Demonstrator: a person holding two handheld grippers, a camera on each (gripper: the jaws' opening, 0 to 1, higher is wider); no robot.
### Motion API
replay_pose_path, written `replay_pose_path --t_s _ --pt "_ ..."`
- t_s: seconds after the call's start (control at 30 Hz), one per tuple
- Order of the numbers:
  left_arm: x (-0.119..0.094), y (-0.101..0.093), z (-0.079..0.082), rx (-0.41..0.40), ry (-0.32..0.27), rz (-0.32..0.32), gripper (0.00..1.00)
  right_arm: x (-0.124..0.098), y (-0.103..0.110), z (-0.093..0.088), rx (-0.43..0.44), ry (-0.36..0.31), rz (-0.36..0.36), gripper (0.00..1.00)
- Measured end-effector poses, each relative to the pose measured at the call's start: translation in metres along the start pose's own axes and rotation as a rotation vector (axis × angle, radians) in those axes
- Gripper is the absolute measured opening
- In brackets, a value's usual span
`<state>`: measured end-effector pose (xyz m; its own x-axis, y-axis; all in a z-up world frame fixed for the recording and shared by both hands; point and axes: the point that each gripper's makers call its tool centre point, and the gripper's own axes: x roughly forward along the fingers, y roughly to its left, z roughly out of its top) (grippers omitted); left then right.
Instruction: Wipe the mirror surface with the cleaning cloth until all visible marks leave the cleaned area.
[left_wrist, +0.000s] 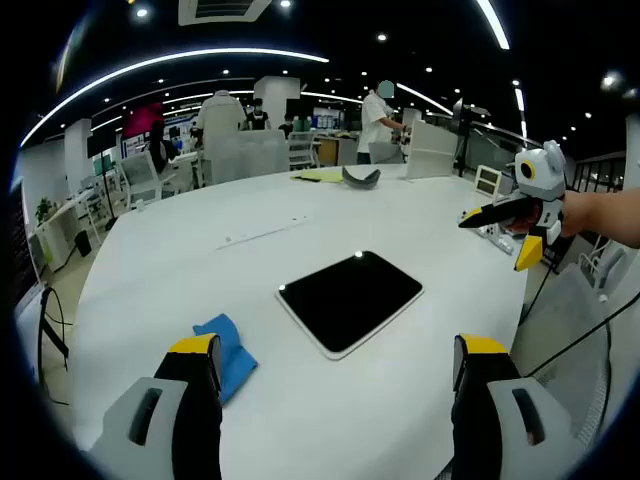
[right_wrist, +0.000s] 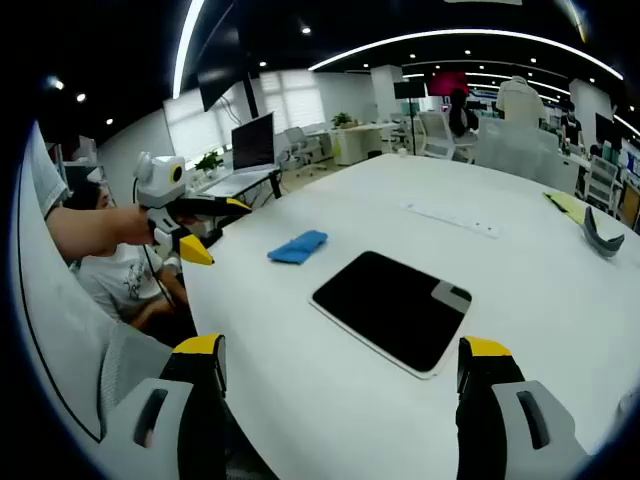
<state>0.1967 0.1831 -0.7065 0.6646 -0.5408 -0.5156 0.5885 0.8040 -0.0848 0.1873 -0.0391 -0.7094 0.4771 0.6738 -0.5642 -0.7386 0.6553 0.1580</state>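
From my left gripper view, the left gripper (left_wrist: 340, 375) hangs over a broad white table (left_wrist: 180, 270) with its yellow-tipped jaws spread wide and nothing between them. The mirror (left_wrist: 350, 298) — a dark, rounded rectangle with a pale rim — lies flat just ahead, between the two jaws' lines, with bare tabletop on every side of it. The blue cleaning cloth (left_wrist: 228, 352) sits crumpled beside my left jaw, near the mirror's left corner but apart from it. The right gripper (left_wrist: 520, 215) enters from the right, held in a hand above the table's far right edge; its jaws also stand apart (nothing is held). In my right gripper view, the right gripper (right_wrist: 340, 375) is likewise wide open above the near table edge, the mirror (right_wrist: 392, 308) straight ahead, and the cleaning cloth (right_wrist: 298, 246) beyond its left corner, near the rim. The left gripper (right_wrist: 205, 228) hovers at that edge. A long white strip (right_wrist: 450, 217) lies farther back — well clear of the mirror.
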Motion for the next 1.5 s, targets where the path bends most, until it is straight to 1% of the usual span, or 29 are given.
replay_pose_path --t_s 0.1,0.2,0.4,0.73,0.87,1.37,1.43,1.5 --pt "0.0001 0.0 -0.0008 0.004 0.004 0.001 0.97 -0.0007 -0.0002 0.0004 -0.001 -0.004 0.0 0.96" --pt "0.0001 0.0002 -0.0012 0.001 0.004 0.0 0.97 -0.001 -0.0021 -0.0021 -0.005 0.006 -0.005 0.96" --pt "-0.0001 0.0027 -0.0023 0.001 0.007 0.003 0.97 -0.001 -0.0034 -0.0009 -0.002 0.003 -0.007 0.96" --pt "-0.0005 0.0005 -0.0001 -0.005 -0.001 0.0 0.96 -0.0006 -0.0024 0.003 -0.007 -0.004 -0.003 0.96" --pt "0.0 0.0 -0.0016 -0.001 0.005 -0.001 0.96 -0.0006 -0.0037 0.0036 -0.005 -0.005 -0.006 0.96" --pt "-0.0022 0.0 0.0009 -0.001 -0.002 0.004 0.96 0.0008 -0.001 0.0017 -0.015 0.002 -0.004 0.95" --pt "-0.0024 -0.0009 0.003 -0.011 -0.016 0.001 0.97 -0.0001 0.0001 0.0036 -0.011 -0.008 -0.003 0.95" --pt "-0.0021 -0.0007 0.0024 -0.011 -0.014 0.001 0.97 -0.0003 -0.0008 0.0039 -0.009 -0.009 -0.005 0.95"
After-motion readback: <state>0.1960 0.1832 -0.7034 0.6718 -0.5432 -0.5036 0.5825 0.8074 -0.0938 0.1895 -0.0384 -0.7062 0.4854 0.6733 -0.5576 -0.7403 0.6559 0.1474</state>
